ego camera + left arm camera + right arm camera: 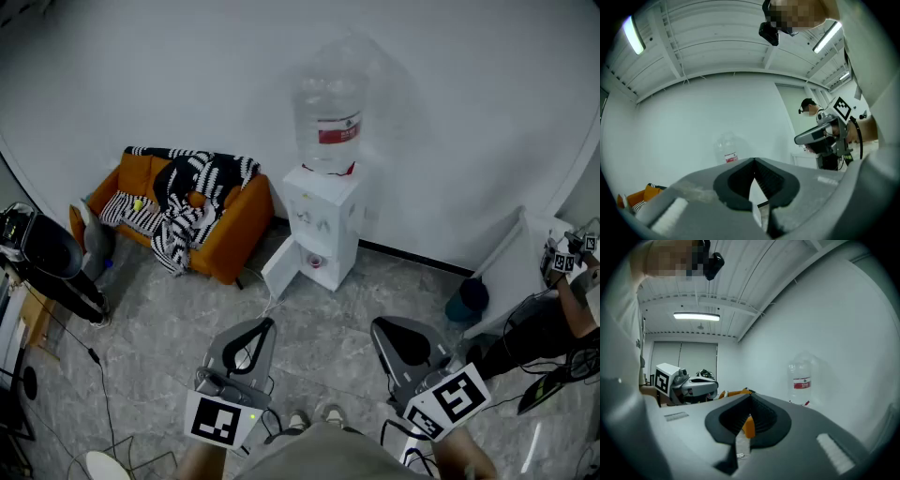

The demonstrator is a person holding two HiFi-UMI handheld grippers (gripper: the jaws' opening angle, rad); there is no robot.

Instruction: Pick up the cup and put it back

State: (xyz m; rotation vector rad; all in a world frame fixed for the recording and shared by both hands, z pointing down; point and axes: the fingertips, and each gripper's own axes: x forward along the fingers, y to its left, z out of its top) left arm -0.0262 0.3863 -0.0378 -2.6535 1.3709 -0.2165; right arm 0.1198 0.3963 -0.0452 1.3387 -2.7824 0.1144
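A white water dispenser (322, 225) with a clear bottle (329, 112) on top stands against the far wall. The door of its lower compartment hangs open, and a small pale thing with a red mark (316, 262) sits inside, too small to name. My left gripper (268, 322) is low in the head view, shut and empty, and points toward the dispenser. My right gripper (374, 325) sits beside it, also shut with nothing held. In the left gripper view the jaws of the left gripper (753, 160) meet below the bottle (727, 147). In the right gripper view the right gripper (750, 395) is closed too.
An orange sofa (226, 233) with a striped black-and-white blanket stands left of the dispenser. Black equipment (49, 255) and floor cables lie at the far left. At the right are a white panel (520, 267), a dark round container (467, 300) and another person's arm (574, 281).
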